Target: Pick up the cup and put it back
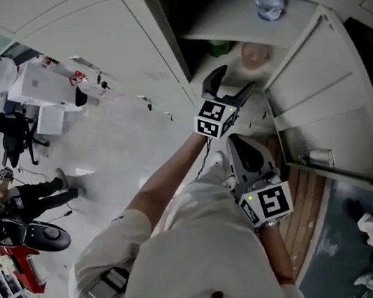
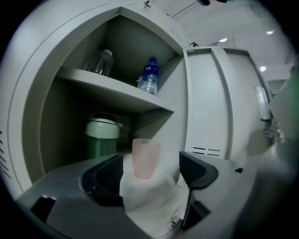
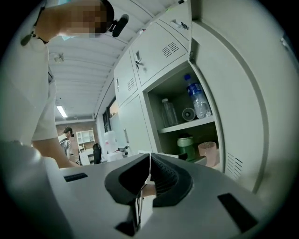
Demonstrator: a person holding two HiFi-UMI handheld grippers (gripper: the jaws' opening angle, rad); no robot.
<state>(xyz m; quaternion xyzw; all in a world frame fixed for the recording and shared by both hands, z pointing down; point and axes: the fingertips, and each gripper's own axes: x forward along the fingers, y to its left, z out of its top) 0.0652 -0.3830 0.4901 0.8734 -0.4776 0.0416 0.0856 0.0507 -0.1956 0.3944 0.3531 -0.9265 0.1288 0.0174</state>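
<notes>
A translucent pink cup point(image 2: 145, 158) stands upright on the lower shelf of an open locker, also in the head view point(image 1: 256, 56) and the right gripper view point(image 3: 207, 153). My left gripper point(image 2: 152, 169) is open just in front of it. The cup shows between and beyond the jaws, which do not touch it. In the head view the left gripper point(image 1: 233, 80) points into the locker opening. My right gripper point(image 3: 149, 175) is shut with nothing in it. It hangs back below and right of the left one point(image 1: 233, 141).
A green lidded jar point(image 2: 102, 137) stands left of the cup. On the upper shelf are a blue-capped water bottle point(image 2: 149, 77) and a clear bottle point(image 2: 99, 63). The locker door point(image 1: 328, 105) hangs open at the right. Shut lockers lie to the left, and a person point(image 1: 37, 197) stands farther off.
</notes>
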